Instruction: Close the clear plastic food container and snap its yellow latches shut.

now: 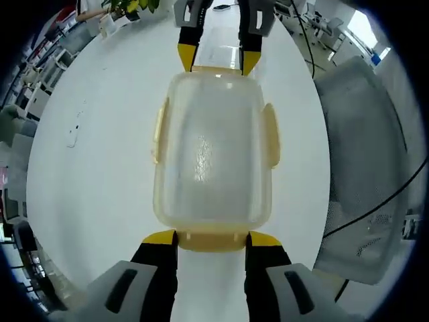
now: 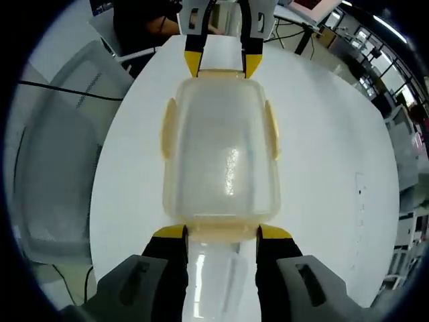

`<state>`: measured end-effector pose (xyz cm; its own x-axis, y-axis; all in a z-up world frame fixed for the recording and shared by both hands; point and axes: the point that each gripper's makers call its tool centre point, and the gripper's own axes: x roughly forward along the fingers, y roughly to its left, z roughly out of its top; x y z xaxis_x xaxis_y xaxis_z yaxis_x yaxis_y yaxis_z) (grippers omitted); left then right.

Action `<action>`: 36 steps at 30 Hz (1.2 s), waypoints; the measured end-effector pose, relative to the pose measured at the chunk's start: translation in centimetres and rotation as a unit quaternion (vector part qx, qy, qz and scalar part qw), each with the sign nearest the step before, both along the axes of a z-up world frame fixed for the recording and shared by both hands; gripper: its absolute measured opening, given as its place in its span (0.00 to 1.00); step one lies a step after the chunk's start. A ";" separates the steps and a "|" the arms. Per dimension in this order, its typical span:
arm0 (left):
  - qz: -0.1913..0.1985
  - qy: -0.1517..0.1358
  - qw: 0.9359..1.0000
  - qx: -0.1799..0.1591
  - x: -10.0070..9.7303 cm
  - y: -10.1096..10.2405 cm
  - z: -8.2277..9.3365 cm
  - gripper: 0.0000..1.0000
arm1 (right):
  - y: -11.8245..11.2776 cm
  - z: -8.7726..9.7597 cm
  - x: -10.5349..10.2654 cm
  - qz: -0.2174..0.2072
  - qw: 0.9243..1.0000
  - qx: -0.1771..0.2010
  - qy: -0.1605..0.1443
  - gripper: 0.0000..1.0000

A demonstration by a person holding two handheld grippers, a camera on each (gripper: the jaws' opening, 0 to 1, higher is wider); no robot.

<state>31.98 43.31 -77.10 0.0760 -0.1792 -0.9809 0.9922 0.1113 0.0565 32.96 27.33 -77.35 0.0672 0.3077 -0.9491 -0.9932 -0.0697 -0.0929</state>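
Bench: white bench (image 1: 100,134), round.
Container: clear container (image 1: 213,154), long axis running between my claws.
Left claw (image 1: 212,239): spread, straddling near end latch (image 1: 213,240).
Right claw (image 2: 222,232): spread, straddling opposite end latch (image 2: 222,233).

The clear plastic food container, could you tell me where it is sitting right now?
The clear plastic food container lies lid-on, centred on the white table, between the left gripper and the right gripper, one at each end.

clearance around container: sides open, ends occupied
bare tabletop (image 1: 100,134) lies free along both long sides of the container (image 1: 213,151); the left claw (image 1: 211,239) and right claw (image 2: 221,233) stand at its two short ends.
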 end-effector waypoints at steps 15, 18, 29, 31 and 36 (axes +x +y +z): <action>-0.045 0.000 0.999 -0.005 0.5 -11.4 0.6 0.33 | -11.3 1.2 -1.3 -0.050 0.999 -0.011 -0.005 0.35; -0.055 0.000 0.998 -0.005 0.6 -13.4 0.5 0.33 | -13.3 1.2 -1.5 -0.060 0.998 -0.014 -0.004 0.35; -0.076 0.019 0.997 0.000 0.0 -18.0 -0.7 0.33 | -17.9 0.2 -2.0 -0.072 0.997 -0.023 0.015 0.36; -0.078 0.025 0.997 0.004 -0.1 -18.2 -0.9 0.33 | -18.2 -0.1 -2.2 -0.074 0.997 -0.022 0.020 0.36; -0.081 0.032 0.996 0.005 -0.2 -18.9 -1.3 0.33 | -18.9 -1.0 -2.5 -0.078 0.996 -0.023 0.027 0.36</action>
